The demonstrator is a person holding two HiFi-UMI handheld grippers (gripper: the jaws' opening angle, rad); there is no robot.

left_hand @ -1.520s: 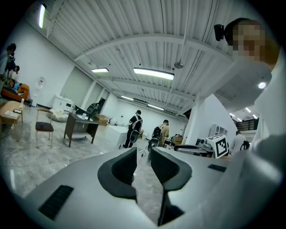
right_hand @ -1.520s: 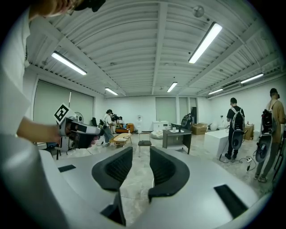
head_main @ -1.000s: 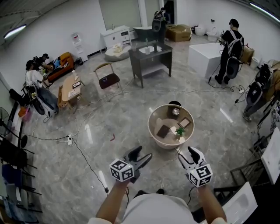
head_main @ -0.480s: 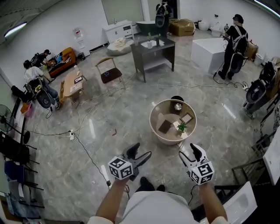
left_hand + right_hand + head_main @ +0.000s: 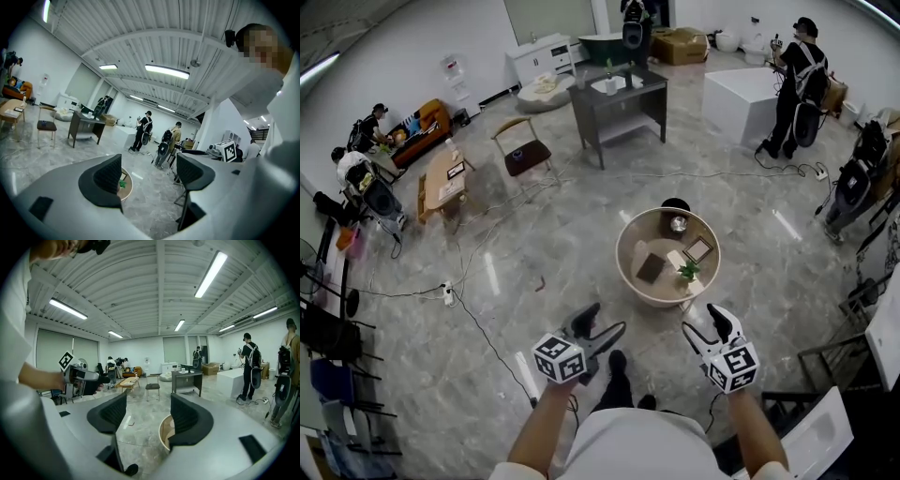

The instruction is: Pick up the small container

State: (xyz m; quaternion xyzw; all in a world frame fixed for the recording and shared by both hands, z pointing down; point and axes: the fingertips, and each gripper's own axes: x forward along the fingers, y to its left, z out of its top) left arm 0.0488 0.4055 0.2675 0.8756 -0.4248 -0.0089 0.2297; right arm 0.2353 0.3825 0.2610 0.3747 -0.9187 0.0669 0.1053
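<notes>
Fingers on left gripper and right gripper have just been opening, both empty. Best to walk nearer, then approach the small container level.

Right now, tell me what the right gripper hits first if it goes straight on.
The right gripper would probably meet the near rim of the table first, though depth is unclear. Its jaws have just been opening, nothing between them.

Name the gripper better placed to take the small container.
Right. Both have just been opening, empty, but the right gripper sits near the round table's rim, nearer the small container; the left gripper is farther left.
</notes>
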